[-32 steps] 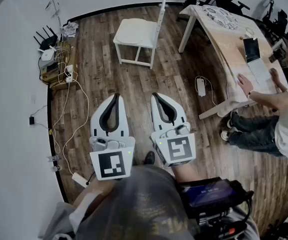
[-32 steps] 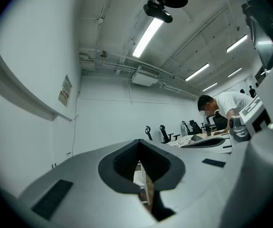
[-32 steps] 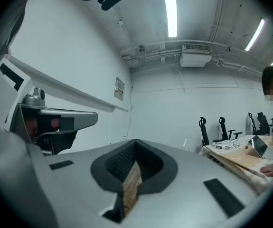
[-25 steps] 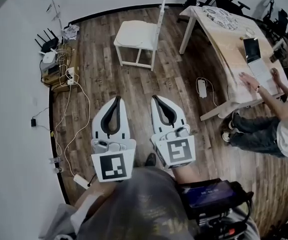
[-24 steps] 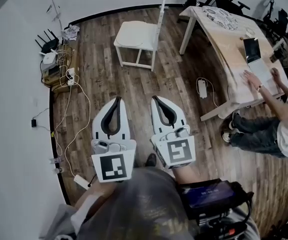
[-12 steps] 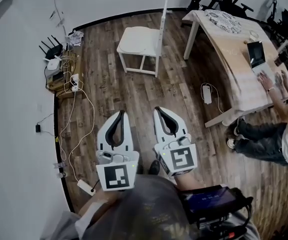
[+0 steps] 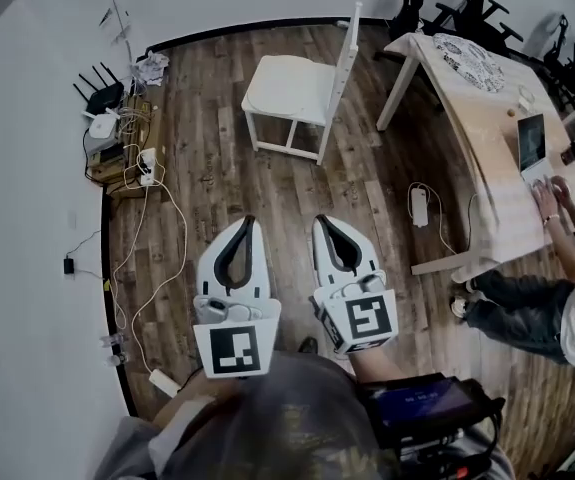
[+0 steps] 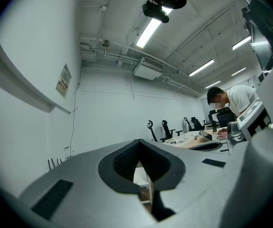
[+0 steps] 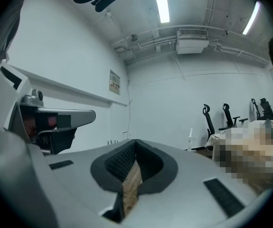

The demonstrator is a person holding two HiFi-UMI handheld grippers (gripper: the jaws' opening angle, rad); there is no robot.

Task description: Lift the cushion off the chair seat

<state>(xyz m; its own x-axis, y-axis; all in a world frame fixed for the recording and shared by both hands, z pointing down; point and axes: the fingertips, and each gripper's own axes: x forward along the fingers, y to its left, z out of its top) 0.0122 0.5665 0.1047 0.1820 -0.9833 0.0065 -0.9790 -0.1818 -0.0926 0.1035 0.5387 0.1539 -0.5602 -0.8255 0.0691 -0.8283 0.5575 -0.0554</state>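
A white wooden chair stands on the wood floor ahead of me, its backrest to the right. A pale cream cushion lies flat on its seat. My left gripper and right gripper are held side by side well short of the chair, pointing toward it. On both, the jaw tips meet and nothing is between them. In the left gripper view the chair shows small through the gap behind the left gripper tips. The right gripper shows only floor through its gap.
A long wooden table stands at the right, where a seated person types on a laptop. A white power adapter lies on the floor near the table leg. Routers and a tangle of cables line the left wall.
Both grippers have come forward toward the chair together and sunk a little. The chair now looks nearer and larger. Both sets of jaws stayed shut.
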